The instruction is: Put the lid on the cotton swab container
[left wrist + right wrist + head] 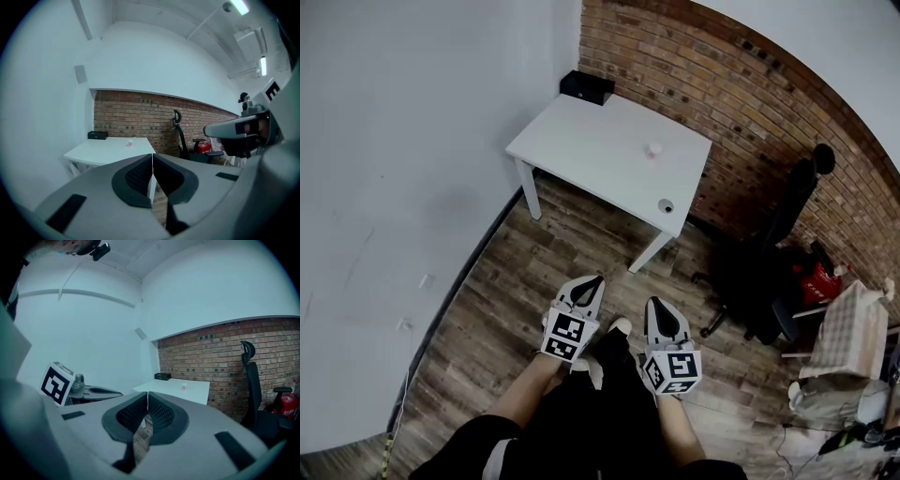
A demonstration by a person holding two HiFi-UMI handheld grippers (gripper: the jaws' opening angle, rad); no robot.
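A small white container with a pinkish band (653,150) stands on the white table (600,141), well ahead of me. A small round lid-like piece (666,206) lies near the table's near right corner. My left gripper (594,280) and right gripper (653,303) are held side by side over the wooden floor, short of the table, both pointing toward it. The left gripper (153,157) is shut with nothing between its pads. The right gripper (147,394) is shut and empty too. The container (130,143) (183,387) shows tiny in both gripper views.
A black box (586,86) sits at the table's far corner against the brick wall. A black office chair (769,281) stands right of the table, with a red item and cluttered furniture (848,333) beyond it. A white wall runs along the left.
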